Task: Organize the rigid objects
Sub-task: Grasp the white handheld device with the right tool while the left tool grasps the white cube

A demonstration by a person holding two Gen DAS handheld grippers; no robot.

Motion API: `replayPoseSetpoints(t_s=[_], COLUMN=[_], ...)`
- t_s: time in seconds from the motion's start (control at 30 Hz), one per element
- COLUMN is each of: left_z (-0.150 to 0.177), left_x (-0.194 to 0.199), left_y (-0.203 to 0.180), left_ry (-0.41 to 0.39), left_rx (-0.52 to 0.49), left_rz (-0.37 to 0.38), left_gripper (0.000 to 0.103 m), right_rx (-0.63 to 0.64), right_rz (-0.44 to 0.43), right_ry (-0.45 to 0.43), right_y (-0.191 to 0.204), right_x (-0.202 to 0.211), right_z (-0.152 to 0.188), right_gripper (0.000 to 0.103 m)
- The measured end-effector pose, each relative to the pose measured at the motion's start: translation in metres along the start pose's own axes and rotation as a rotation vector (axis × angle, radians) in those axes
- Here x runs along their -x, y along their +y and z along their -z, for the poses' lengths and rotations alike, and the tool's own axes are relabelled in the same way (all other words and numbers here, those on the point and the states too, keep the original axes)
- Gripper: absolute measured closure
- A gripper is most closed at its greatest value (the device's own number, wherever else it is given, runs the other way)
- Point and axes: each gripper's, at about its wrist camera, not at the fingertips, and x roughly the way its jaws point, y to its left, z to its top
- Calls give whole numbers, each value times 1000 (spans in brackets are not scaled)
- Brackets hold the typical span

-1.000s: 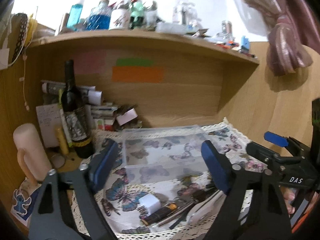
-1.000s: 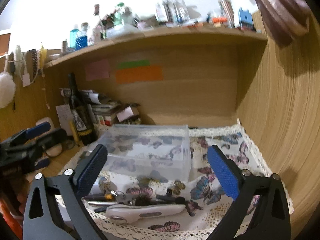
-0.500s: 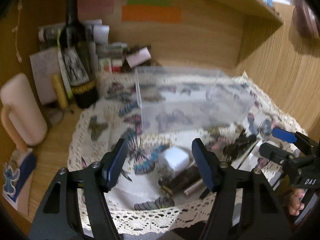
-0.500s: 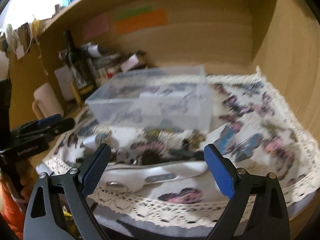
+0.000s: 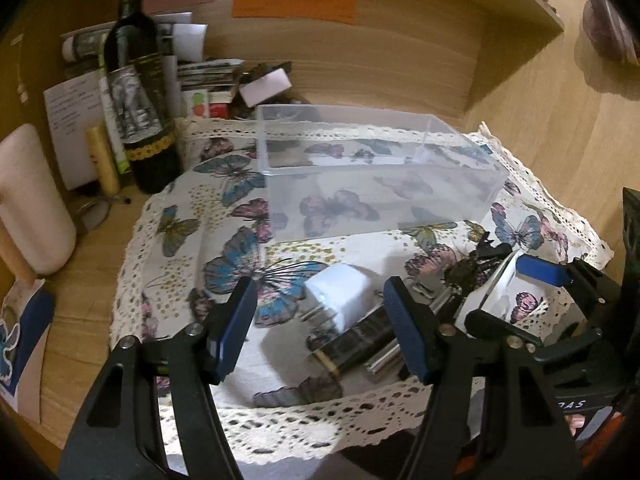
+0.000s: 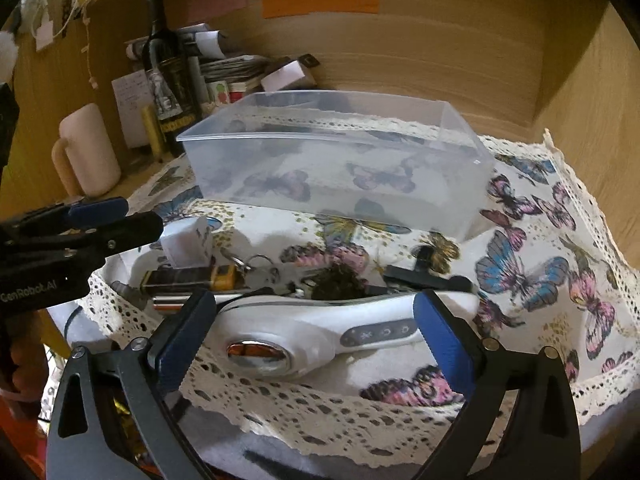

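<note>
Right gripper [image 6: 310, 328] spread wide, straddling white handheld device [image 6: 320, 330] lengthwise. Beyond the jaws, clear plastic box [image 6: 336, 168]; left of them, left gripper [image 6: 104, 220] near white charger [image 6: 188, 242].

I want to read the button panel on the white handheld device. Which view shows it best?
The right wrist view: the white handheld device lies whole between the open fingers. The left wrist view shows only a sliver behind the right gripper.

"GenRobot.AI" in white on left gripper [image 6: 100, 216] body, seen from right wrist cam. "DAS" upside down on right gripper [image 5: 536, 276] body, left wrist cam. Wine bottle [image 5: 140, 92] label, paper notes, white device's [image 6: 320, 328] button icons: too blurred to read.
</note>
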Motion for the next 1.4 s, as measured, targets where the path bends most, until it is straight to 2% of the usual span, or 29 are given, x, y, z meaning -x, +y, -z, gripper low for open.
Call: replayPoseSetpoints(t_s=[0.23, 0.4, 0.53, 0.6, 0.73, 0.87, 0.93, 1.03, 1.1, 1.23, 1.33, 1.4], left_z=[-4, -3, -1, 1, 4, 3, 2, 3, 4, 3, 1, 2], left_x=[-25, -39, -38, -37, -32, -23, -19, -15, -17, -25, -31, -35], left_y=[-8, -11, -11, -11, -9, -7, -8, -9, -9, -9, -12, -14], left_ry=[45, 80, 65, 58, 47, 28, 16, 4, 8, 26, 31, 30], left_rx=[4, 7, 6, 4, 10, 16, 9, -5, -14, -18, -21, -30], left_rz=[27, 26, 24, 18, 12, 18, 10, 3, -6, -28, -36, -56], left_gripper=[39, 61, 61, 61, 62, 72, 75, 75, 75, 75, 67, 65], right_rx=[-98, -147, -163, -181, -229, -245, -246, -249, -268, -243, -253, -252], right_rz=[44, 97, 160, 177, 133, 105, 101, 111, 93, 129, 137, 157], right_ry=[15, 13, 6, 7, -16, -45, -41, 20, 52, 26, 7, -7], right_y=[-38, -58, -71, -79, -85, -77, -73, -71, -75, -69, -69, -71], right_x=[15, 27, 33, 36, 40, 33, 23, 2, -8, -4, 1, 6], right_z=[12, 18, 20, 19, 15, 6, 3, 6, 14, 20, 23, 24], right_gripper=[5, 6, 6, 10, 12, 12, 25, 45, 48, 49, 50, 50])
